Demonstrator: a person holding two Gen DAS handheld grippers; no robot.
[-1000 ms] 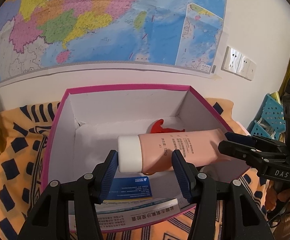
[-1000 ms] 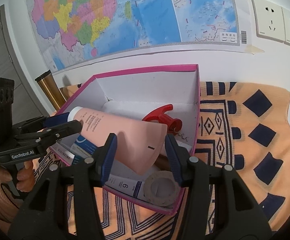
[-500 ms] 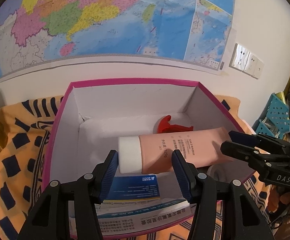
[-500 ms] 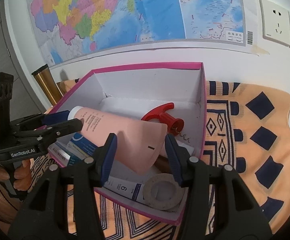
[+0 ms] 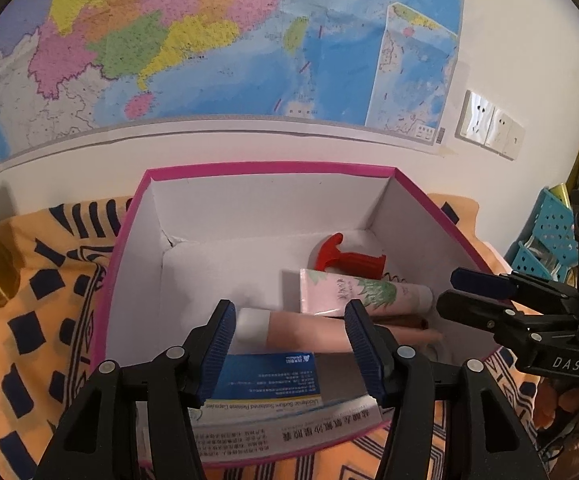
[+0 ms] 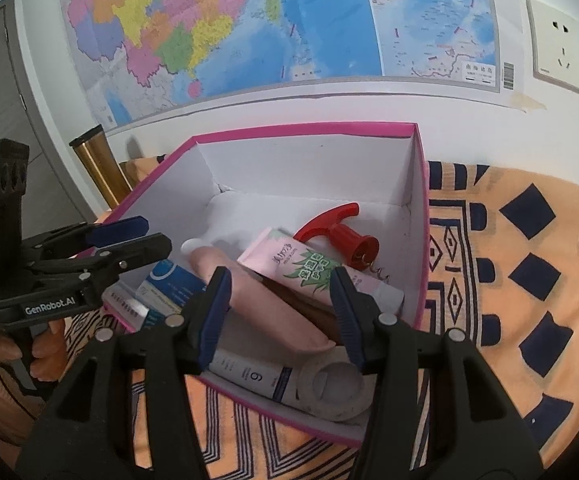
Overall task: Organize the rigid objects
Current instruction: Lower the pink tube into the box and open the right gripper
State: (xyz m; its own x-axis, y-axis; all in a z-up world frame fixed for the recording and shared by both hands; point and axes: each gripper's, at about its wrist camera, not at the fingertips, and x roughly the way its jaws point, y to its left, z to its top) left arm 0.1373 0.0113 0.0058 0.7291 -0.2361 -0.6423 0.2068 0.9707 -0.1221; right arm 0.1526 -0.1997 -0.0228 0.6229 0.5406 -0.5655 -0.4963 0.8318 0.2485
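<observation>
A peach tube [image 5: 305,330] with a white cap lies blurred inside the pink-rimmed box [image 5: 269,168], across the blue medicine box [image 5: 269,376]. My left gripper [image 5: 289,320] hovers above its cap end; the jaws are opening and the pads do not press on the tube. In the right wrist view the same peach tube [image 6: 265,312] rests low in the box [image 6: 309,128], under my right gripper [image 6: 279,292], which stands open over its flat end. A pale aloe-print tube [image 6: 301,268] and a red corkscrew [image 6: 337,228] lie behind it.
A tape roll [image 6: 329,388] and a white tube [image 6: 249,372] sit at the box's near corner. The box stands on an orange patterned cloth [image 6: 509,280] against a wall with a map. A gold cylinder [image 6: 97,168] stands left, a blue basket [image 5: 549,236] right.
The peach tube, held up between both grippers before, has dropped into the box. Both grippers have let go, and the aloe-print tube behind it has come into view.
</observation>
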